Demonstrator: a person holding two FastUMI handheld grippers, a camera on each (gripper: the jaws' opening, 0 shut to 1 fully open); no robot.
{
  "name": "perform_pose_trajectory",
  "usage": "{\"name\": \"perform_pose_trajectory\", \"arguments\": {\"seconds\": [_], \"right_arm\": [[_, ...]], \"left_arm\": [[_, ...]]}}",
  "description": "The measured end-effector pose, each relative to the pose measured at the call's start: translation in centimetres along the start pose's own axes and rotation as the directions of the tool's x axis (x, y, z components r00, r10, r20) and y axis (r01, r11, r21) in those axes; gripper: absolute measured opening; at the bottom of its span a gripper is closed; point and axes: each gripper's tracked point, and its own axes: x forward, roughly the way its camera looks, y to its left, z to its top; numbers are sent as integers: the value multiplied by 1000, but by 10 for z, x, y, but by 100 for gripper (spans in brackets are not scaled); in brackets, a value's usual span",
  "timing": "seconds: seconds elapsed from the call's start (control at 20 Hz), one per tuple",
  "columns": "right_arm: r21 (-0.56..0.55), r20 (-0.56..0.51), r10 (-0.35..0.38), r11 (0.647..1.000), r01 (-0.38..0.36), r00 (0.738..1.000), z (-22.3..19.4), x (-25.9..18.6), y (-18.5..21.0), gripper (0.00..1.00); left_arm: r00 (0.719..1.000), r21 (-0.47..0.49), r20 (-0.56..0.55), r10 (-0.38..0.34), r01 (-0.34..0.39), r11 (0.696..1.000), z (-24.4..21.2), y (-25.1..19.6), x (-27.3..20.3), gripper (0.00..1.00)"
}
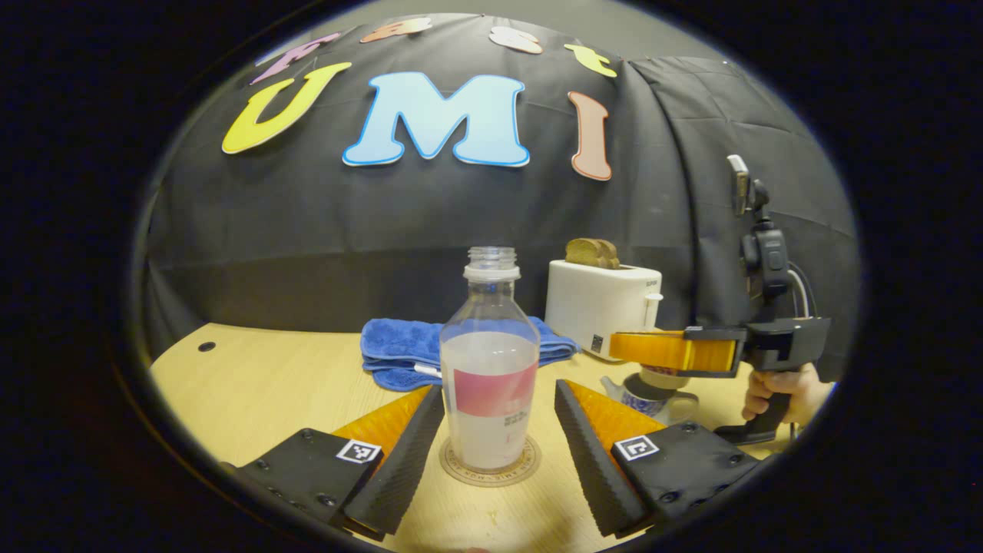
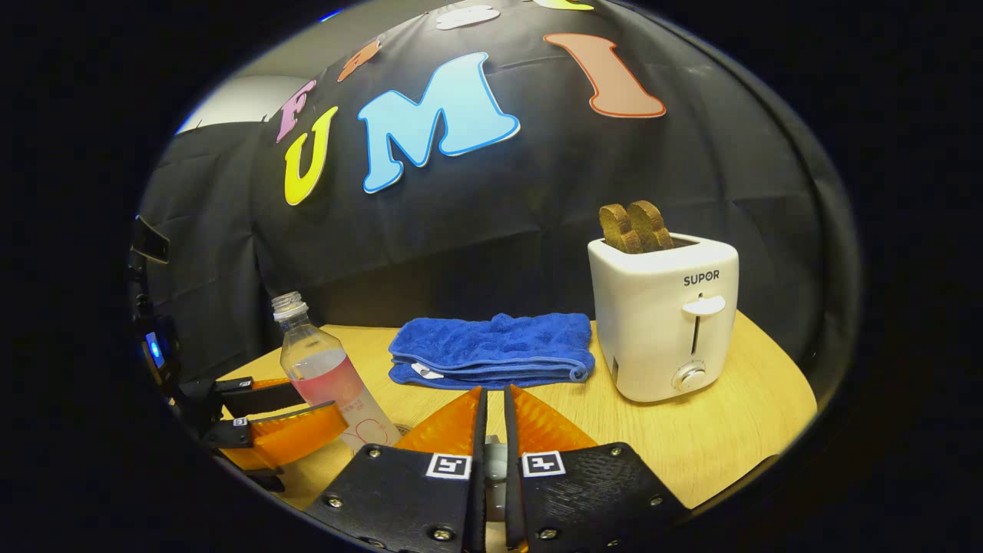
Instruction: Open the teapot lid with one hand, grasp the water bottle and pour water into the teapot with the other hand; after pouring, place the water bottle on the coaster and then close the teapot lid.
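In the left gripper view, the left gripper point(image 1: 499, 449) is at the bottom centre with its two fingers wide apart. One bottle point(image 1: 490, 369) stands upright between them, and a gap shows on each side, so the fingers do not press it. The bottle has no cap, is partly filled and carries one pink label. It stands on one round coaster point(image 1: 491, 467) on the table point(image 1: 253, 384).

At the lower right of this view is one teapot point(image 1: 649, 395), white with blue pattern. The right gripper point(image 1: 622, 347) is just above it, held by one hand point(image 1: 787, 390) at the right edge. I cannot tell here if the lid is on the teapot.

In the right gripper view, the right gripper's two fingers at the bottom centre are almost together, with one small pale object point(image 2: 495, 465) between them. It may be the lid knob, but I cannot tell, nor whether both fingers press it.

Farther back lies one folded blue towel point(image 2: 495, 349), in the centre. To the right stands one white toaster point(image 2: 664, 319) with two slices of bread point(image 2: 635, 226) sticking out of the top.
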Motion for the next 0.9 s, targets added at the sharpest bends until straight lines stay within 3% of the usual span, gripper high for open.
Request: {"name": "perform_pose_trajectory", "arguments": {"seconds": [0.5,0.9], "right_arm": [[-41,13,-19,999,20,1000,-10,9,2,10],[-92,21,-74,993,76,997,-16,13,-7,11]], "left_arm": [[999,-103,49,21,-16,995,1,-11,-62,100],[998,-117,64,13,-6,993,1,-8,-66,100]]}}
